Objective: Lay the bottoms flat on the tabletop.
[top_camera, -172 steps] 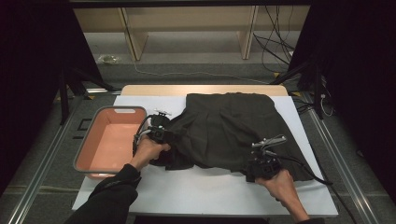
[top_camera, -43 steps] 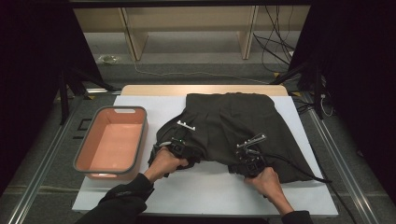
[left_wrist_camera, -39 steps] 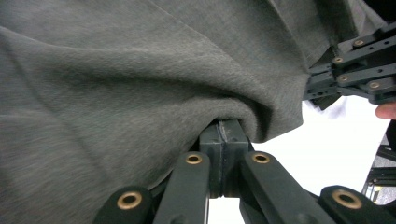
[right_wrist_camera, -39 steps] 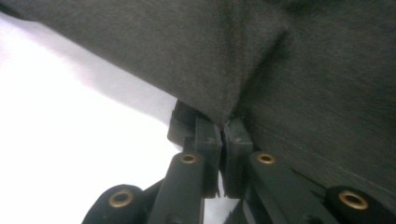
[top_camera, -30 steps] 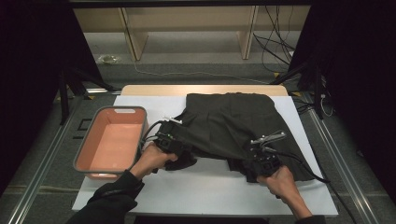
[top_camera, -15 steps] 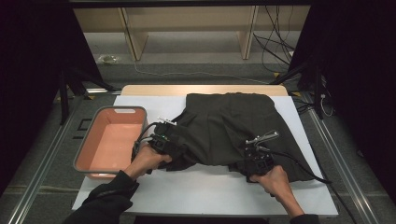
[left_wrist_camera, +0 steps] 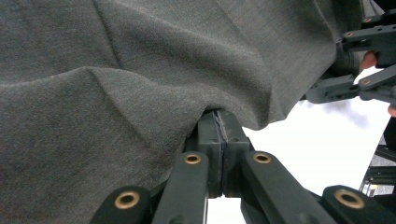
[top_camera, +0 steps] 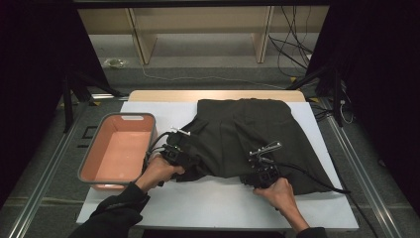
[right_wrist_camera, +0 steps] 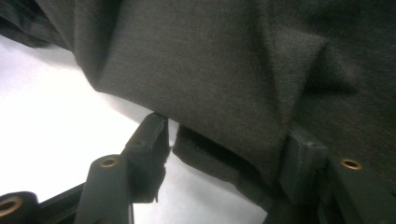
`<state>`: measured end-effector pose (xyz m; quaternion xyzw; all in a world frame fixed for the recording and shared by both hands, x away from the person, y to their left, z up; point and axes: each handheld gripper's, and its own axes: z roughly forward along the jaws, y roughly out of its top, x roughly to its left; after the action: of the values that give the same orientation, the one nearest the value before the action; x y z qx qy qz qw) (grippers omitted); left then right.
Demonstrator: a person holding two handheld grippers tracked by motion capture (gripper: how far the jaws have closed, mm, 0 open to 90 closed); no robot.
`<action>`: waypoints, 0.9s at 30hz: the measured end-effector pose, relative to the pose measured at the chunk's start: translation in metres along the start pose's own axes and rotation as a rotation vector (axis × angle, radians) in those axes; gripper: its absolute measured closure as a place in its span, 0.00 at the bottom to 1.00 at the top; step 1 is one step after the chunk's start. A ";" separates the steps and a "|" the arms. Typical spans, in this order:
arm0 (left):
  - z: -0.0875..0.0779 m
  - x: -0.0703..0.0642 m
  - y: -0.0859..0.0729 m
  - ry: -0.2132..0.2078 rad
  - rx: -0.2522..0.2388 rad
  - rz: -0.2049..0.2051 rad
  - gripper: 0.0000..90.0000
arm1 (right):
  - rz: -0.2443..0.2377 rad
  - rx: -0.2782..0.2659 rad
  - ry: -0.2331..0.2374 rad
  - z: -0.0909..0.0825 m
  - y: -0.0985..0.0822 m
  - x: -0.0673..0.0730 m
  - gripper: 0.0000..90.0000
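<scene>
Care matters now: left claw (left_wrist_camera: 220, 140) pinches the dark grey woven cloth garment (top_camera: 247, 136), so the right claw (right_wrist_camera: 224, 149), jaws just spreading, should release its hem cleanly onto the white counter (top_camera: 223, 203).

cloth (left_wrist_camera: 140, 84): cut off by left gripper view's top, left edges | left gripper (left_wrist_camera: 222, 135): tips buried under cloth fold | right gripper (right_wrist_camera: 224, 140): right jaw half covered by cloth; picture blurred | tub (top_camera: 94, 153): near rim hidden behind left sleeve
</scene>
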<state>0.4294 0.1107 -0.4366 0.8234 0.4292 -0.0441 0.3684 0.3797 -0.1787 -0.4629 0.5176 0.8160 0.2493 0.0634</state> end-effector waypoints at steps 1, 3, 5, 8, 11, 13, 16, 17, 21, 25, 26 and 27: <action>0.000 0.000 0.000 0.000 0.001 0.000 0.98 | 0.000 0.009 -0.007 0.002 0.000 0.001 0.44; 0.000 0.000 0.000 0.001 0.001 -0.002 0.98 | -0.018 0.014 -0.023 0.006 -0.001 0.004 0.44; 0.000 0.001 0.000 0.002 0.001 -0.002 0.98 | -0.026 0.020 -0.037 0.007 -0.001 0.005 0.49; 0.001 0.001 -0.001 0.004 0.001 -0.006 0.98 | -0.029 0.023 -0.083 0.006 -0.001 0.004 0.67; 0.000 0.002 -0.001 0.004 0.002 -0.003 0.98 | -0.039 0.020 -0.105 0.003 -0.002 0.003 0.87; -0.002 0.002 -0.001 0.005 -0.003 -0.003 0.98 | -0.036 0.012 -0.095 -0.002 -0.002 0.001 0.93; -0.005 0.003 0.000 0.003 -0.013 -0.005 0.99 | -0.025 -0.015 -0.062 -0.014 -0.003 -0.003 0.95; -0.007 0.004 0.000 0.003 -0.016 -0.004 0.99 | -0.026 -0.031 -0.047 -0.022 -0.004 -0.007 0.95; -0.017 0.008 0.003 0.005 -0.048 -0.018 0.99 | -0.001 -0.084 -0.008 -0.051 -0.007 -0.015 0.95; -0.025 0.013 0.005 0.011 -0.070 -0.027 0.99 | 0.014 -0.113 -0.007 -0.067 -0.008 -0.026 0.95; -0.026 0.014 0.005 0.012 -0.073 -0.032 0.99 | 0.022 -0.115 -0.004 -0.068 -0.009 -0.029 0.96; -0.026 0.015 0.005 0.012 -0.073 -0.032 0.99 | 0.029 -0.114 -0.004 -0.068 -0.010 -0.031 0.95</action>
<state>0.4360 0.1356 -0.4207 0.8027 0.4461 -0.0294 0.3947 0.3614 -0.2327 -0.4129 0.5255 0.7927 0.2953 0.0910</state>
